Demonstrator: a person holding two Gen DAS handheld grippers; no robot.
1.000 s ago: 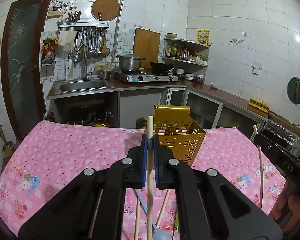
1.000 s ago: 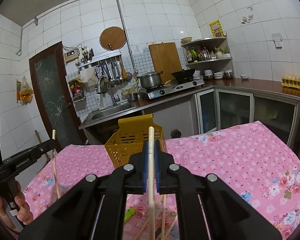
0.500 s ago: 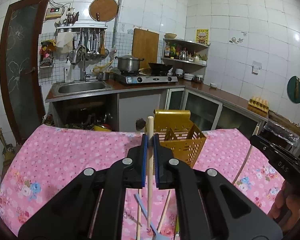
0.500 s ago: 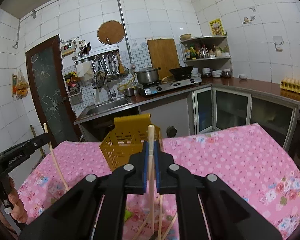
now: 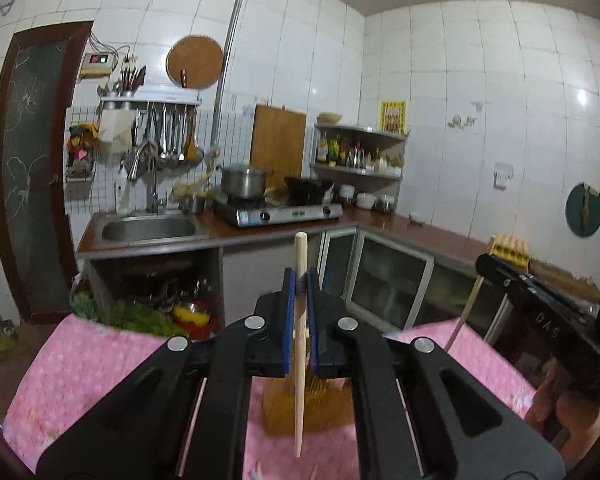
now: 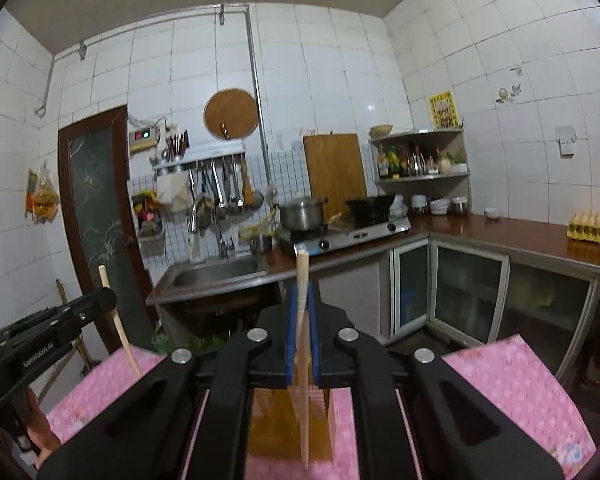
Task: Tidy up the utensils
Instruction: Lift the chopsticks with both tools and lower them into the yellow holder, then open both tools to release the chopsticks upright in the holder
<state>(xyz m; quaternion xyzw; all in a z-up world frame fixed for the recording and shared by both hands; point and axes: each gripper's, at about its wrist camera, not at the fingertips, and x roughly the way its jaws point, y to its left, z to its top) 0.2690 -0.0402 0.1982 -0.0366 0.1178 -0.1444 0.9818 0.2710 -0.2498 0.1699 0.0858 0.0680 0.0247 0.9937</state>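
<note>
The left hand-held gripper (image 5: pixel 300 280) is closed on a wooden chopstick (image 5: pixel 299 344), which stands nearly upright between the blue pads (image 5: pixel 286 320); its blunt top pokes above them and its thin tip hangs free below. The right hand-held gripper (image 6: pixel 301 292) is closed the same way on a second chopstick (image 6: pixel 303 360), also close to upright.

Below both grippers, on the worktop with its pink flowered cloth (image 5: pixel 80 368), sits the yellow slotted utensil holder (image 5: pixel 284 408). It is blurred in both wrist views and mostly hidden behind the black gripper bodies, so its compartments cannot be made out. Whether either chopstick tip is above the holder's opening or in front of it cannot be told.

In the left view the right gripper enters from the right edge, cut off, with part of its chopstick and a bit of the person's hand (image 5: pixel 568 408) beneath. At the bottom edge of the left view pale shapes lie on the cloth, too cropped to identify.
</note>
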